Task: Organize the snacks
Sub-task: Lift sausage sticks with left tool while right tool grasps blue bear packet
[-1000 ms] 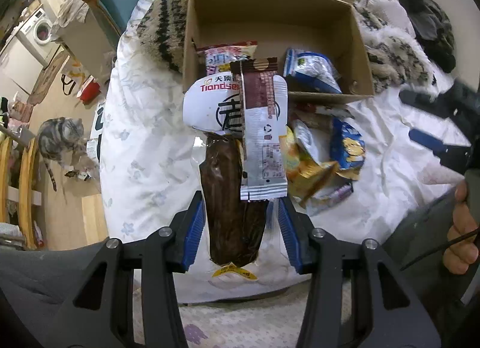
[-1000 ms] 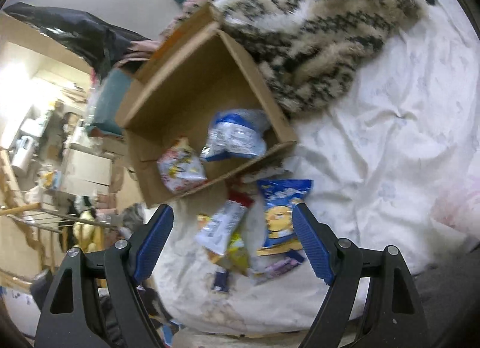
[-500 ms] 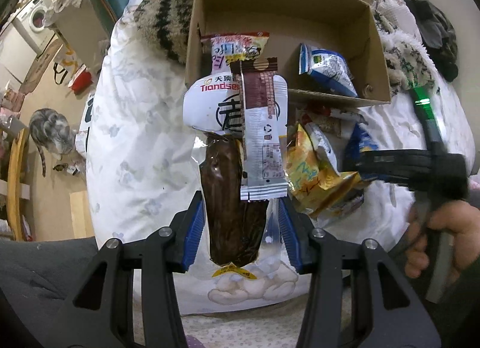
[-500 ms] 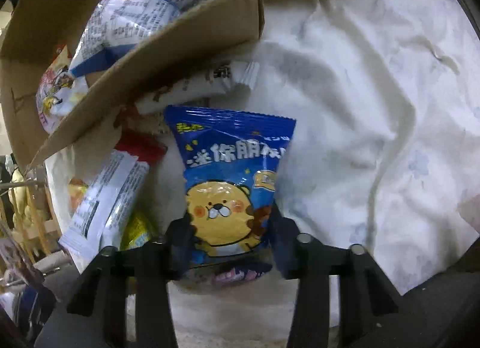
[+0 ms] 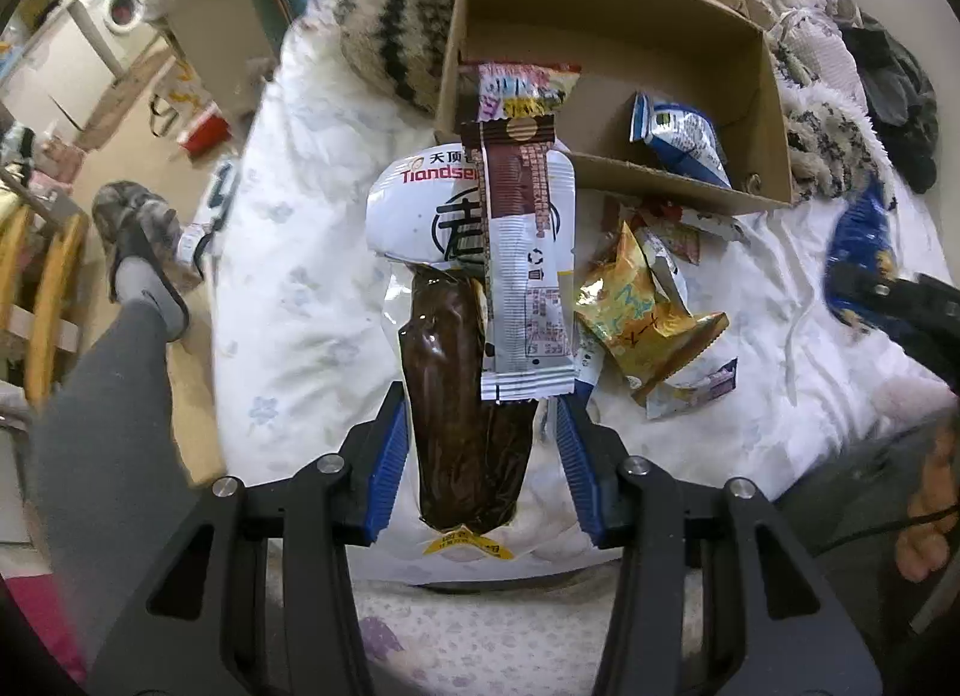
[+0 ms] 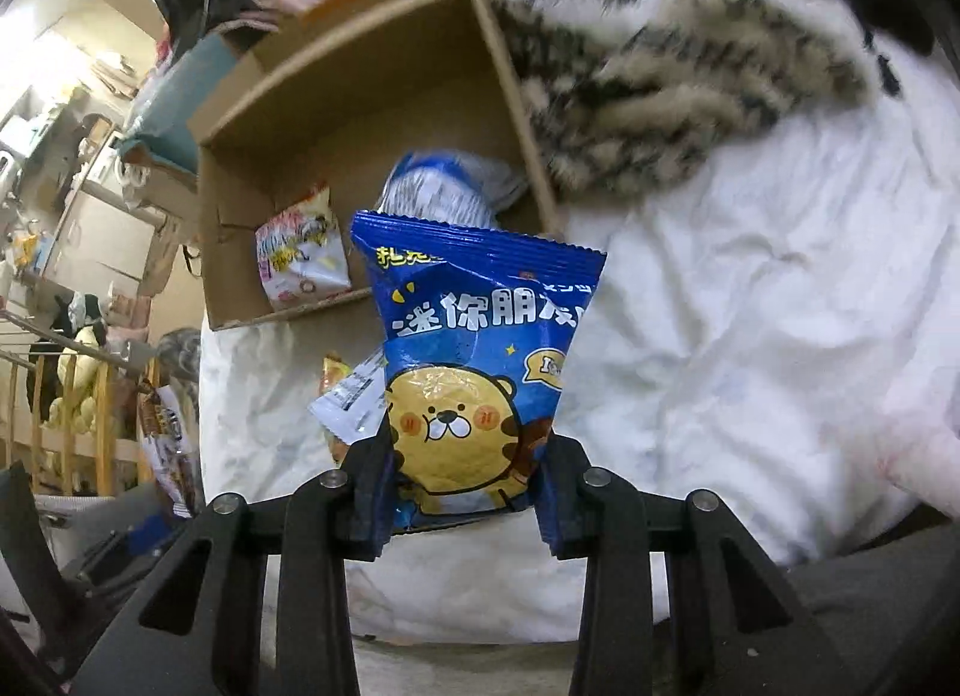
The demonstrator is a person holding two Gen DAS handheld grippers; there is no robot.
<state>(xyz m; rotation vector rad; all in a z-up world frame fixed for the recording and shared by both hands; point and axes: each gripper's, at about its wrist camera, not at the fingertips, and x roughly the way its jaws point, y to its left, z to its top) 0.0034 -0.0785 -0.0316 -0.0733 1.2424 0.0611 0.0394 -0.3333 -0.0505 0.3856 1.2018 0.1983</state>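
The right claw (image 6: 462, 492) now pinches a blue snack bag (image 6: 480, 360) printed with a cartoon tiger, its pads pressed against the bag's lower sides, and holds it clear of the white bedsheet (image 6: 750, 336) in front of the open cardboard box (image 6: 360, 96). A second ago that claw stood spread above the pile with the bag lying flat on the sheet; half a second ago it had dropped low and closed around it. In the left wrist view the bag is only a blue blur at the right edge, beside the person's hand (image 5: 930, 516).

The left claw (image 5: 483, 456) is unchanged from a second ago: it grips two packets at once, a long dark brown snack in a clear and white wrapper (image 5: 465, 396) and a slim brown and white stick packet (image 5: 525, 276) lying over it, both pointing toward the box.

Inside the box lie a pink and yellow packet (image 6: 303, 258) and a blue and white bag (image 6: 444, 186). A gold packet (image 5: 639, 318) and a few smaller wrappers remain on the sheet just before the box's near wall. A striped fuzzy blanket (image 6: 690, 84) lies against the box's side.
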